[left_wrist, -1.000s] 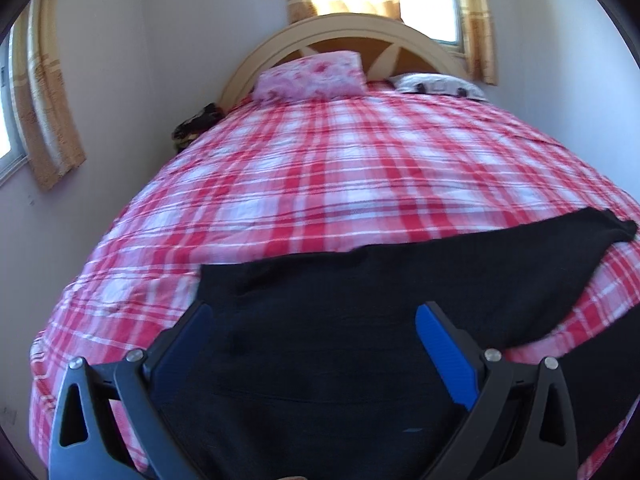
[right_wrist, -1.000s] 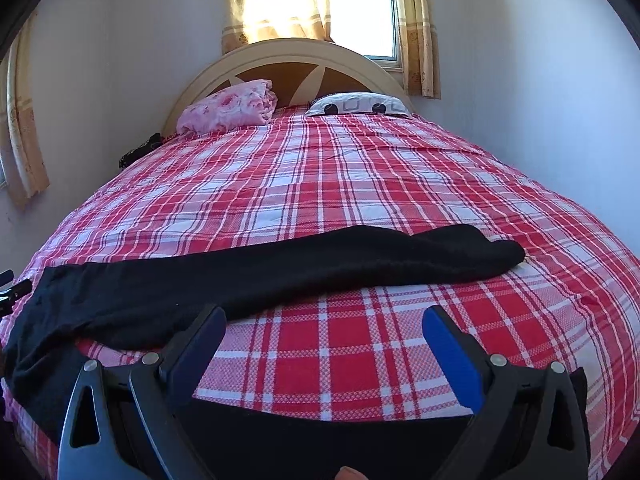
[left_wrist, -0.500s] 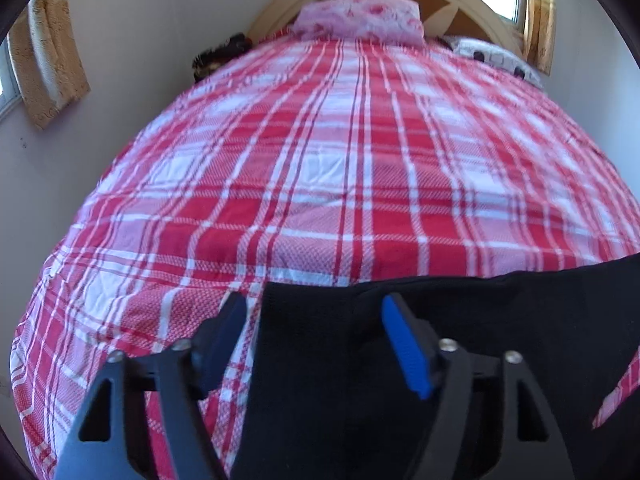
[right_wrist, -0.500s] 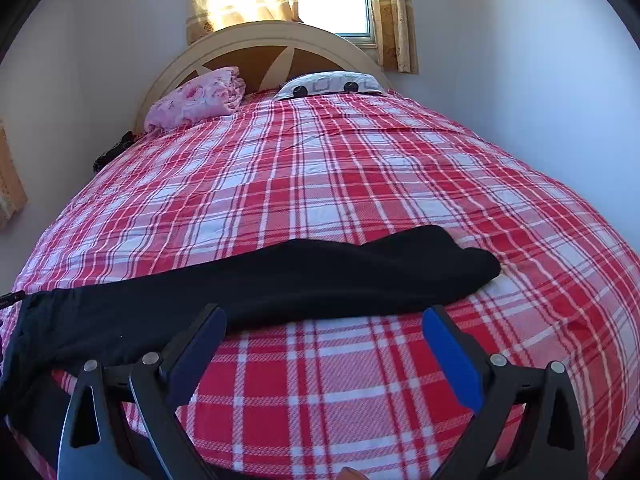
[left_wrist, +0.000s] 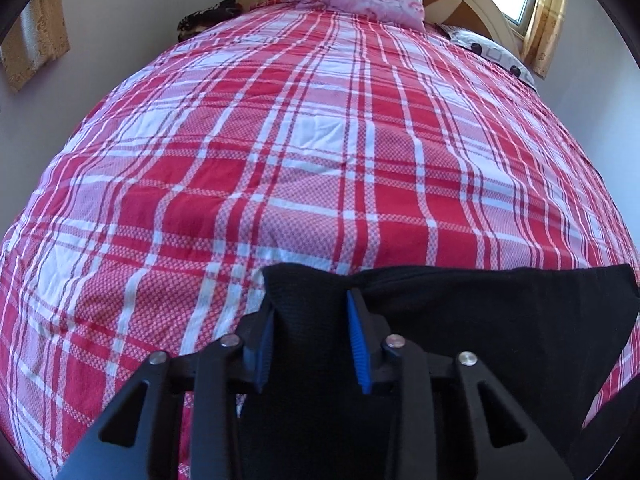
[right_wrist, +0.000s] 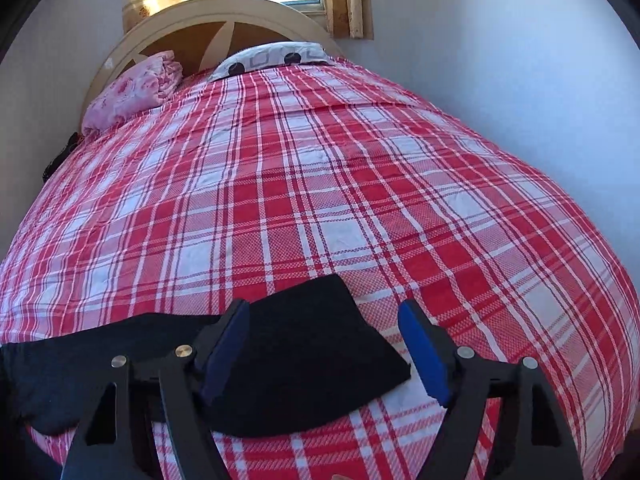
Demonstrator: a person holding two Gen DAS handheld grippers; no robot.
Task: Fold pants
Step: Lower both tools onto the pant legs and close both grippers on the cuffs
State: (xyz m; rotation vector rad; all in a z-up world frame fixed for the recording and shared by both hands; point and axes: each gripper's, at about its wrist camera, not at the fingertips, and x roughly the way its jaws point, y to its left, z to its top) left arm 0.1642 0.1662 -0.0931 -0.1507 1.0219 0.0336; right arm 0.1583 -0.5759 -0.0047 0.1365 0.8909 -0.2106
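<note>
The left gripper (left_wrist: 310,316), a black two-finger tool with blue ribbed pads (left_wrist: 357,344), is clamped on a bunched corner of the black knit pants (left_wrist: 480,328), the cloth rising in a hump between its narrowed fingers. From there the pants spread rightward, lying flat along the near edge of the red-and-white plaid bedspread (left_wrist: 320,140). The right gripper (right_wrist: 324,328) has its jaws spread wide; its left blue pad (right_wrist: 226,344) sits over the dark fabric while the right pad (right_wrist: 422,352) is over bare plaid, just beside the leg end of the pants (right_wrist: 304,360), which it does not hold. Beyond, the bedspread runs up to a pink floral pillow (right_wrist: 132,92) and a white pillow with black dots (right_wrist: 272,58) against the arched cream wooden headboard (right_wrist: 224,12), below a sunlit window with yellow curtains (right_wrist: 348,0).
</note>
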